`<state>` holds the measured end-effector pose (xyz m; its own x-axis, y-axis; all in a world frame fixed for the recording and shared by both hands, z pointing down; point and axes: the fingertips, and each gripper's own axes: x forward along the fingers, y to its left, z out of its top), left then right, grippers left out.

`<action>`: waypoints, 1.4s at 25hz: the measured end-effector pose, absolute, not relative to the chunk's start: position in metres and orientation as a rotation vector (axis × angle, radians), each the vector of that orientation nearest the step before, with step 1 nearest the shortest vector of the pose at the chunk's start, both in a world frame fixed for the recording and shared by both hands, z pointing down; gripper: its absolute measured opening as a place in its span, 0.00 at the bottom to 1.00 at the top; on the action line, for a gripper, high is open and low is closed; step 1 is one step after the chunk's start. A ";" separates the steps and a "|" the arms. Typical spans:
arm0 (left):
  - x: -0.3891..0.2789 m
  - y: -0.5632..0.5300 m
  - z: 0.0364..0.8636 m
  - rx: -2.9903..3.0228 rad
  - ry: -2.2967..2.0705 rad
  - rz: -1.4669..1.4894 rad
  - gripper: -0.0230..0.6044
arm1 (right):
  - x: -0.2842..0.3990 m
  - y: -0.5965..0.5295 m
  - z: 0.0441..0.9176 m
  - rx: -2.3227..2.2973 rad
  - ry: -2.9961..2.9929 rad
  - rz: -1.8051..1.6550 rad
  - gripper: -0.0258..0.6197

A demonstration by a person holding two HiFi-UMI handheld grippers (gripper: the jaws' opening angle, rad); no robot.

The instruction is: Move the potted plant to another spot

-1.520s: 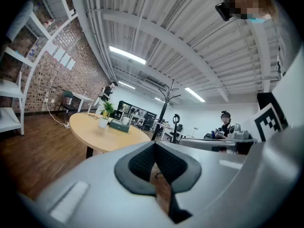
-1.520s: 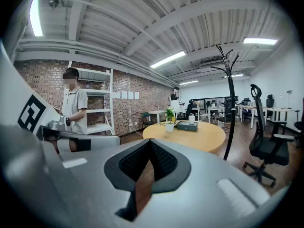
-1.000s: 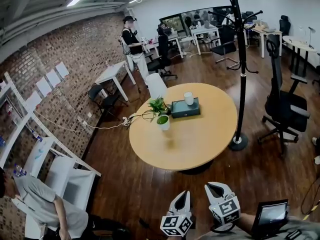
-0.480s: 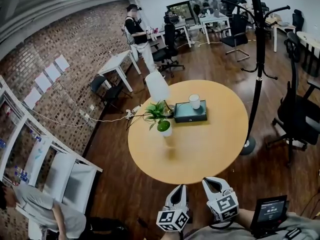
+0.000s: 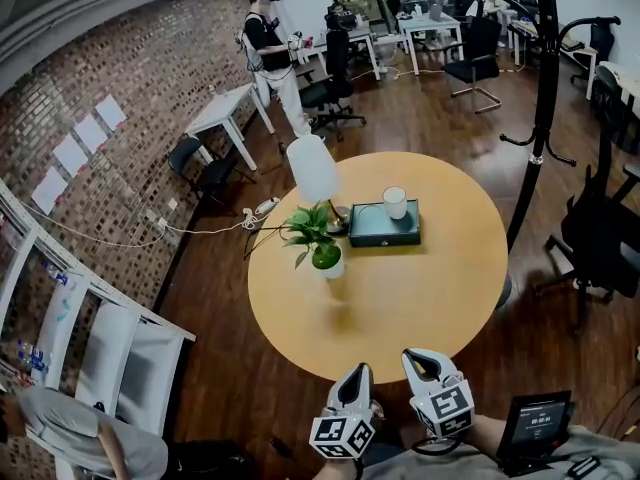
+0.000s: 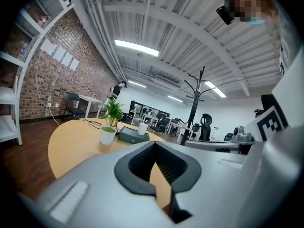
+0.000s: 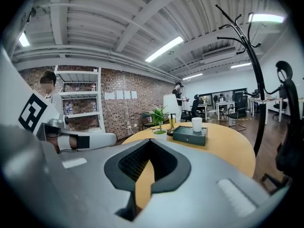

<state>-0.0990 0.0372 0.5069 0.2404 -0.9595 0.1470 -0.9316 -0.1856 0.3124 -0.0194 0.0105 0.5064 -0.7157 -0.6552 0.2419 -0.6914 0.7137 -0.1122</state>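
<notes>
The potted plant (image 5: pixel 322 253), green leaves in a small white pot, stands left of centre on the round wooden table (image 5: pixel 420 308). It also shows in the left gripper view (image 6: pixel 109 125) and in the right gripper view (image 7: pixel 159 122). Both grippers hover side by side at the table's near edge, well short of the plant. My left gripper (image 5: pixel 357 372) is shut and holds nothing, its tips (image 6: pixel 155 144) meeting. My right gripper (image 5: pixel 420 359) is likewise shut and empty (image 7: pixel 149 141).
Behind the plant lie a dark green box (image 5: pixel 385 224) carrying a white cup (image 5: pixel 395 202) and a white lamp (image 5: pixel 312 168). A black coat rack (image 5: pixel 541 98) stands right of the table, with an office chair (image 5: pixel 600 238) beyond. White shelves (image 5: pixel 90 338) line the brick wall.
Both grippers have come forward together towards the table, which now fills more of the head view. The plant, box and cup have not moved on the table.
</notes>
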 end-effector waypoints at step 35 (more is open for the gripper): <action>-0.271 -0.192 0.597 2.181 -1.731 0.116 0.04 | -0.165 -0.209 0.575 1.187 -2.517 0.321 0.05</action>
<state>-0.2714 -0.1919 0.5969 0.2489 -0.9275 0.2790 -0.9565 -0.1901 0.2214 -0.1653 -0.2093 0.5753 -0.5940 -0.7014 0.3940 -0.7778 0.6258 -0.0584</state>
